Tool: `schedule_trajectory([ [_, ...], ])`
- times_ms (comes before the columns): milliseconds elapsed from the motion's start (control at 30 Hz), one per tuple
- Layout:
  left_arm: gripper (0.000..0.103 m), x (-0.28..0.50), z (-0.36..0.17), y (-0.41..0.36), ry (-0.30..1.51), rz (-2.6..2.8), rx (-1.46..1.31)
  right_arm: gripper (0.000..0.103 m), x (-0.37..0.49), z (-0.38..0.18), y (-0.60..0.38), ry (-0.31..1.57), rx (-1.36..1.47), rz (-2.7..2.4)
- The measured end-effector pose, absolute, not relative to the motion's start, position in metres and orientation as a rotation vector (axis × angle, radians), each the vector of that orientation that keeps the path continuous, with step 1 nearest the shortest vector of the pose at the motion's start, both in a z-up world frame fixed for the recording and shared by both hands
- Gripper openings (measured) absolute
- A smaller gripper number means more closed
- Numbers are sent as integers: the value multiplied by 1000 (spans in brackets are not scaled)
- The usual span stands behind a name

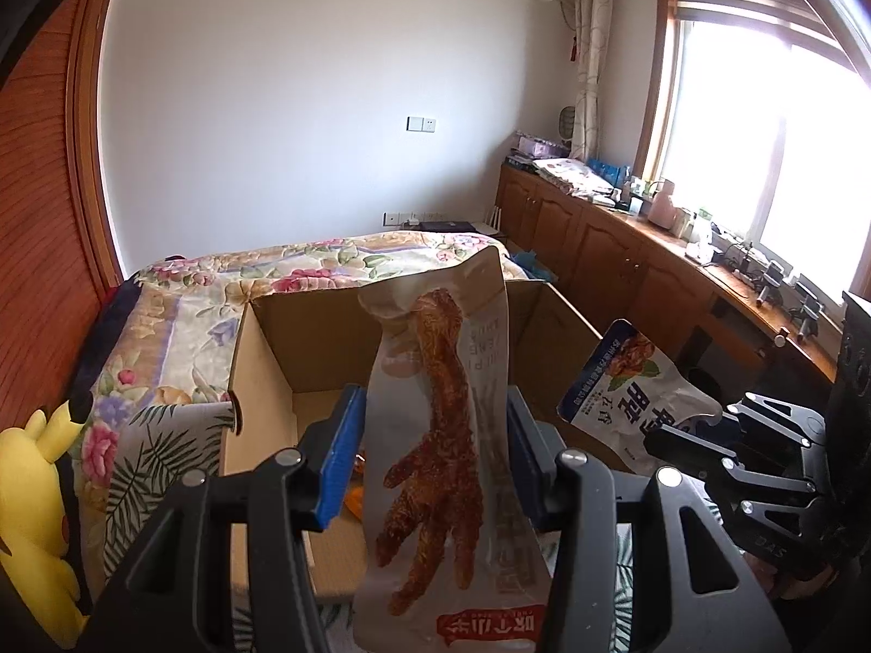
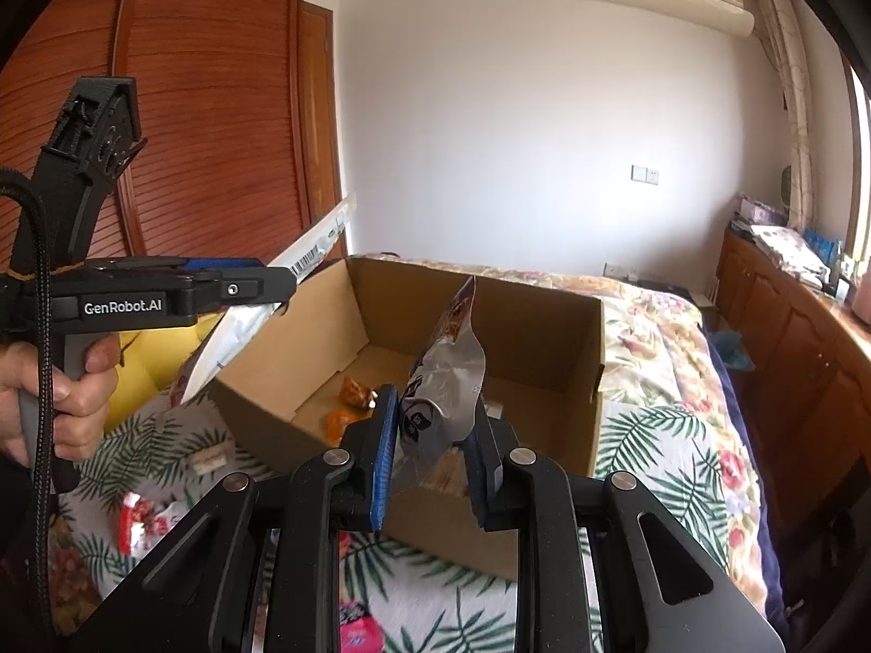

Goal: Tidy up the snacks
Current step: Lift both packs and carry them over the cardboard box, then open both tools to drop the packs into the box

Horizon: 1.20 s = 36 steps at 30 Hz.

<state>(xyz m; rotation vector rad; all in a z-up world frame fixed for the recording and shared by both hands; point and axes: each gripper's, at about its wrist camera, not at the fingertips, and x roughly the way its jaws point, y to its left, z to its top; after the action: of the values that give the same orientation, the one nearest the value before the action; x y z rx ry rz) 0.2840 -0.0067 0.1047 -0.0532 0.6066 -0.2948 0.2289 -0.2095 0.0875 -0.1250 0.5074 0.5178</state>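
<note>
My left gripper point(image 1: 433, 457) is shut on a clear chicken-foot snack packet point(image 1: 441, 435) and holds it upright above the near edge of an open cardboard box point(image 1: 261, 359). My right gripper point(image 2: 433, 446) is shut on a silver and blue snack bag point(image 2: 443, 381), over the box's near wall point(image 2: 435, 522). That bag also shows in the left wrist view point(image 1: 634, 392), at the right. The left gripper point(image 2: 239, 294) and its packet point(image 2: 256, 321) show at the left of the right wrist view. Orange wrapped snacks point(image 2: 354, 397) lie on the box floor.
The box stands on a bed with a floral cover point(image 2: 669, 381). Loose snacks lie on the cover: a red and white packet point(image 2: 139, 522) and a pink one point(image 2: 356, 626). A yellow plush toy point(image 1: 38, 517) sits at the left. Wooden cabinets point(image 1: 626, 256) run along the right.
</note>
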Motion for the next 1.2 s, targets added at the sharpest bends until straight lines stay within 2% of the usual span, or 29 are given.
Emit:
schedule_trajectory([
  [533, 50, 336, 87, -12, 652, -256, -47, 21, 273, 61, -200, 566, -126, 493],
  [933, 59, 345, 73, -14, 692, -237, -45, 22, 282, 46, -193, 617, -120, 473],
  [967, 59, 345, 73, -15, 692, -234, -42, 26, 282, 45, -192, 618, -120, 471],
  [1200, 61, 348, 72, -17, 704, -230, -42, 26, 284, 46, -194, 620, -113, 467],
])
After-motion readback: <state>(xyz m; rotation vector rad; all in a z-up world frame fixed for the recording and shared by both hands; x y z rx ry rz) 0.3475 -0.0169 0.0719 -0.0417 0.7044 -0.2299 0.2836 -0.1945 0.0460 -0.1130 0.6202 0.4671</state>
